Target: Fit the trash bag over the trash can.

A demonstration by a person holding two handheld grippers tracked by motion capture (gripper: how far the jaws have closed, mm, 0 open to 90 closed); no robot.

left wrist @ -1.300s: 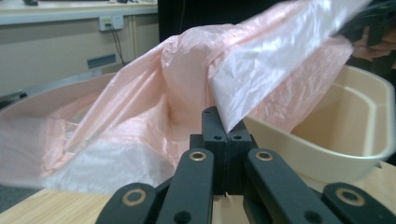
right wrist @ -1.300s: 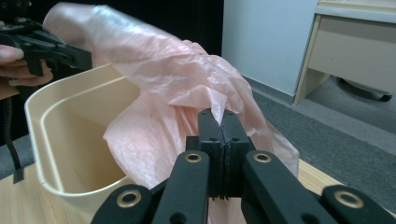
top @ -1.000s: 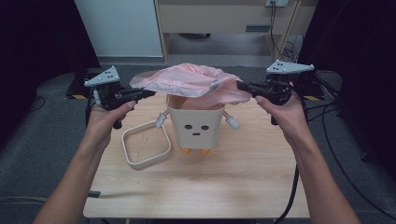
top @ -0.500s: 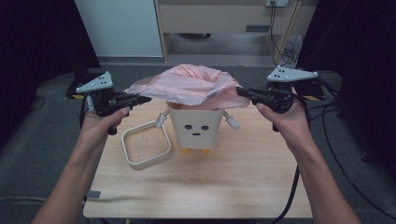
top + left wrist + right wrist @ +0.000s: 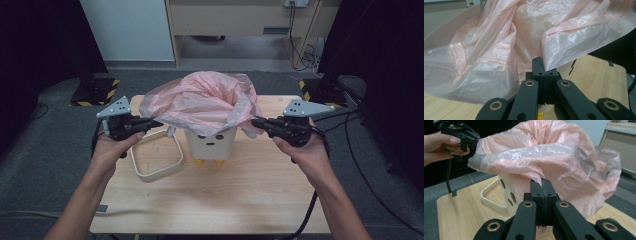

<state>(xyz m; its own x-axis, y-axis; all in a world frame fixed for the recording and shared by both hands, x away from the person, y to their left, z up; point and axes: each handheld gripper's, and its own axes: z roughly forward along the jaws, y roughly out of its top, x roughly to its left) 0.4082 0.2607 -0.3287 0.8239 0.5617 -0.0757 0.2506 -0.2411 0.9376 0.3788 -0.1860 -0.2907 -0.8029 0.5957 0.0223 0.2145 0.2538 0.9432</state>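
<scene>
A thin pink plastic bag [image 5: 205, 100] billows over a small cream bin [image 5: 210, 142] with a face drawn on its front, at the middle of the wooden table [image 5: 225, 200]. My left gripper [image 5: 159, 122] is shut on the bag's left edge, and my right gripper [image 5: 254, 121] is shut on its right edge. The bag's mouth is stretched between them above the bin. In the left gripper view the shut jaws [image 5: 541, 65] pinch the film [image 5: 499, 50]. In the right gripper view the shut jaws [image 5: 541, 185] hold a fold of the bag [image 5: 549, 157] beside the bin [image 5: 507, 192].
A cream square ring [image 5: 155, 160] with rounded corners lies flat on the table left of the bin, just under my left hand. Grey carpet surrounds the table. A wooden cabinet [image 5: 240, 20] and black stands sit beyond it. Cables trail from both grippers.
Both grippers have come down towards the table with the bag's edges in them. The bag has sunk lower over the bin and its middle now puffs up.
</scene>
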